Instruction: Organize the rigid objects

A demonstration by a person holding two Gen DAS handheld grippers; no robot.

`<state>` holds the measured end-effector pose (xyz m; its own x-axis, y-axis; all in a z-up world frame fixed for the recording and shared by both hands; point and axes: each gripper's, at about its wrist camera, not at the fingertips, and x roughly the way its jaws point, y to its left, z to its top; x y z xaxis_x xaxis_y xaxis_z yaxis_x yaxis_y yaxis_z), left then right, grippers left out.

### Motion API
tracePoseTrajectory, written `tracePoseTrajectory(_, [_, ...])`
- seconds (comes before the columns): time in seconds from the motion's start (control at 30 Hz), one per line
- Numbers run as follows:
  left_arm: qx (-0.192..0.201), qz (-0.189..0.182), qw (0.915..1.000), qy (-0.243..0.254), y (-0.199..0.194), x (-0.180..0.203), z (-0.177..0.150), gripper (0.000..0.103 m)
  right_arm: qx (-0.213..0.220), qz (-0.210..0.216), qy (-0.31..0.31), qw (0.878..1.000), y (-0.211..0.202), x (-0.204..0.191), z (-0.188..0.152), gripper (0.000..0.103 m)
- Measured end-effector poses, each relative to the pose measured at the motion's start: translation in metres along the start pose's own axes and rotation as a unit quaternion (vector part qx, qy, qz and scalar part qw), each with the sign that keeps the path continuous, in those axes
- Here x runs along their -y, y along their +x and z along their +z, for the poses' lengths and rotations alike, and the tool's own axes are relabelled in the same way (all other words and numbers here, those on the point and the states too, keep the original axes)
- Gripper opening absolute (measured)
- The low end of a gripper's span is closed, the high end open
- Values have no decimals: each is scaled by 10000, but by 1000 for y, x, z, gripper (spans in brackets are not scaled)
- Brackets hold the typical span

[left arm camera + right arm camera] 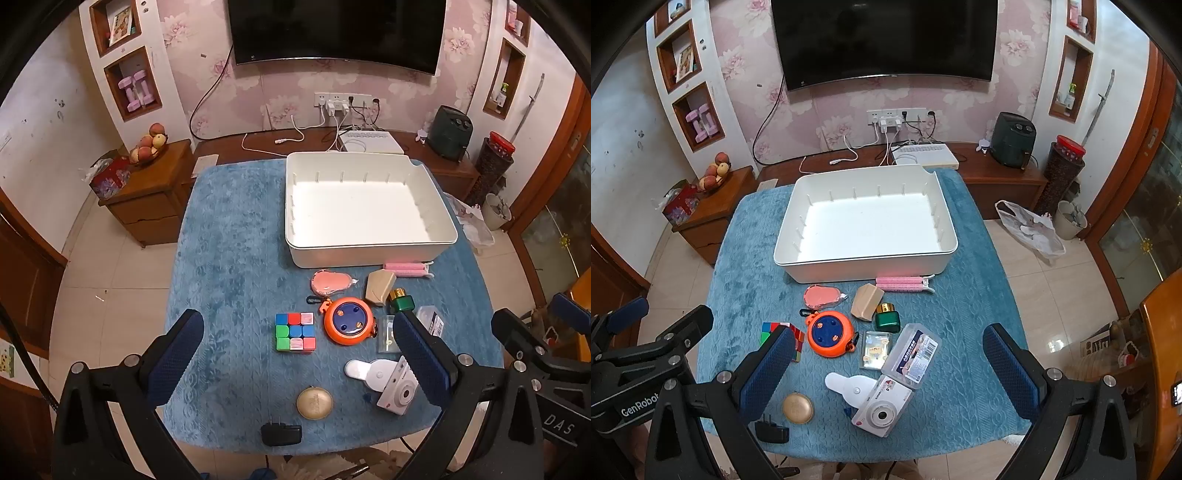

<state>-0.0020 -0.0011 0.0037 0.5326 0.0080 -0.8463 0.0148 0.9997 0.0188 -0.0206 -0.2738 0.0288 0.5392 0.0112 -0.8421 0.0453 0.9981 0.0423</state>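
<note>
Blue cloth covers the surface, where a white bin sits empty at the far side. Nearer lie a cube, orange reel, camera and tan disc. The left gripper and right gripper both gape wide above them, holding nothing.

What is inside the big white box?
Nothing. The white box shows only its bare floor and small ribs along the walls. The near wall hides a thin strip of floor behind it.
</note>
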Motion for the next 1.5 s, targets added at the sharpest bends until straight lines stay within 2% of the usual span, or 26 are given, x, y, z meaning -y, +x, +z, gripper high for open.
tracePoseTrajectory(1.5, [-64,14,10000,-31,1,-3,-5,102,39,-29,26,10000,-14,0,4,102])
